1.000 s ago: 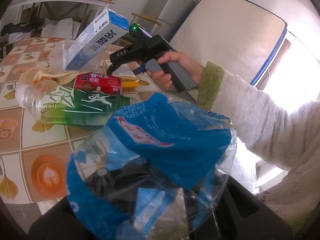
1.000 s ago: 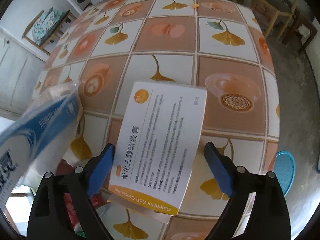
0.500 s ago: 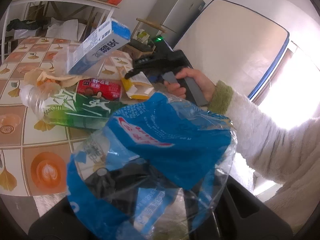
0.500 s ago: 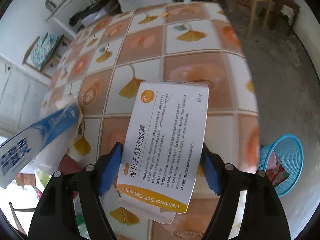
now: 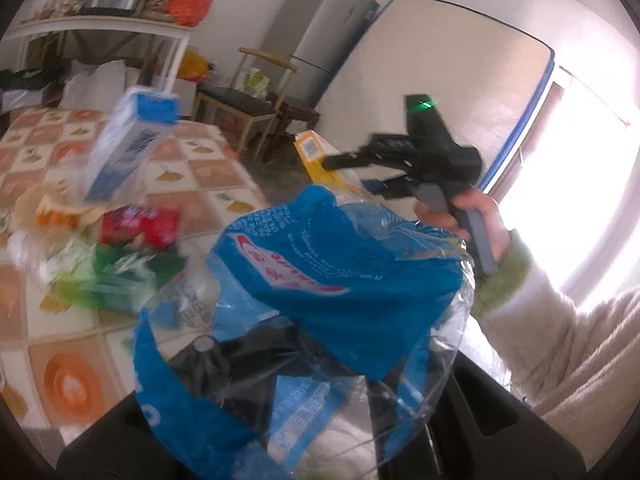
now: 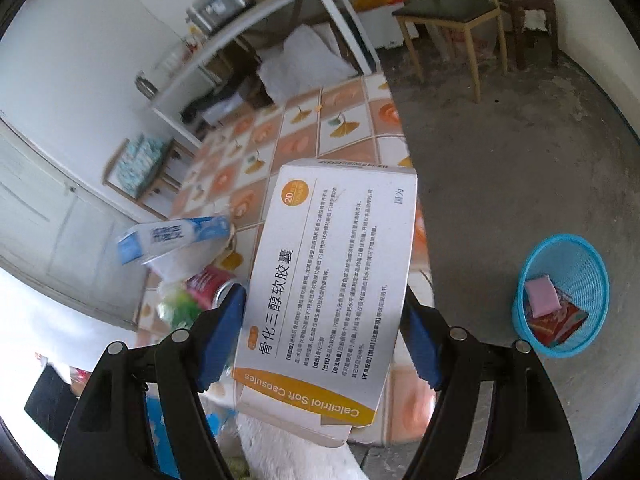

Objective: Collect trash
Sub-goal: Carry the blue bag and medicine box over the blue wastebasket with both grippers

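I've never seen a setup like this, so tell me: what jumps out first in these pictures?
In the right wrist view, a white and orange medicine box is clamped in the right gripper, with a blue mesh wastebasket on the floor to the right. In the left wrist view, a crumpled blue and clear plastic bag fills the foreground, pinched in the left gripper, with cartons, a can and wrappers piled on the tiled table.

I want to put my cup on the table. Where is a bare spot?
The far tiles of the table, beyond the blue-and-white carton, are bare. It is crowded near the red can and green bottle.
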{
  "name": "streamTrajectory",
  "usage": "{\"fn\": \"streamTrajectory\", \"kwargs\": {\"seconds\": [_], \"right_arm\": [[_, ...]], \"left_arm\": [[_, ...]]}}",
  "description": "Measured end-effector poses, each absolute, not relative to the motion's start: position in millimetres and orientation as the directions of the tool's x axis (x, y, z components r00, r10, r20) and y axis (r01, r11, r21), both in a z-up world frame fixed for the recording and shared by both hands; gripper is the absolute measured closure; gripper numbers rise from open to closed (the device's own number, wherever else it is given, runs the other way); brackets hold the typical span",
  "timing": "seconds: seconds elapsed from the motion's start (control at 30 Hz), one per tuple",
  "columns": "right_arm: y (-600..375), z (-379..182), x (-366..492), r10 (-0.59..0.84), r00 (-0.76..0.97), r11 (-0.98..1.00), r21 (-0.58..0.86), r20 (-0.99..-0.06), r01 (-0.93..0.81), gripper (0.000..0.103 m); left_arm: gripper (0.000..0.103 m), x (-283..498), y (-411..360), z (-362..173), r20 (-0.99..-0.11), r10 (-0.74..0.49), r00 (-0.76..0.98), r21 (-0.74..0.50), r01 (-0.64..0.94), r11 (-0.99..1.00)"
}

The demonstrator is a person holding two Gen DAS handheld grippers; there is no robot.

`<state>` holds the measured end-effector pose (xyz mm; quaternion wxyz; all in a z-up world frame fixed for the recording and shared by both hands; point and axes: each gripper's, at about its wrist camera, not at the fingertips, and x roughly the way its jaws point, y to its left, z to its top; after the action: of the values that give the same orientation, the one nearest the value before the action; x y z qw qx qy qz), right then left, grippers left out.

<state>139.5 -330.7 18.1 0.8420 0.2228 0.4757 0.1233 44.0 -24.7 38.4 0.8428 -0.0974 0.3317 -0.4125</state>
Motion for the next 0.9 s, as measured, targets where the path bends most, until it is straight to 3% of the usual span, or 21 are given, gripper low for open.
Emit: {"fn": "streamTrajectory", "kwargs": {"seconds": [0.2,0.5,0.9], "right_arm": [[-386.4,21.0,79.8,0.404,0.586,0.831,0.549,-0.702,0.085,0.031],[-480.9,-11.8,13.1,0.265,0.658,0.749,0.580,-0.705,0.320,0.031],[-570.5,-127.6,-19.5,0.191,0.657,0.507,0.646,-0.729,0.570,0.031]], "left_arm": [[0.102,71.3,-86.4,53.1,-0.484,-0.805,0.343,-0.452,0.690,0.566],[0.102,139.5,-211.2,45.0,-0.481,-0.875,0.056,-0.614,0.691,0.382],[0.102,226.7,-405.5,-63.5,-0.646,-0.741,-0.183,-0.700,0.528,0.480]]}}
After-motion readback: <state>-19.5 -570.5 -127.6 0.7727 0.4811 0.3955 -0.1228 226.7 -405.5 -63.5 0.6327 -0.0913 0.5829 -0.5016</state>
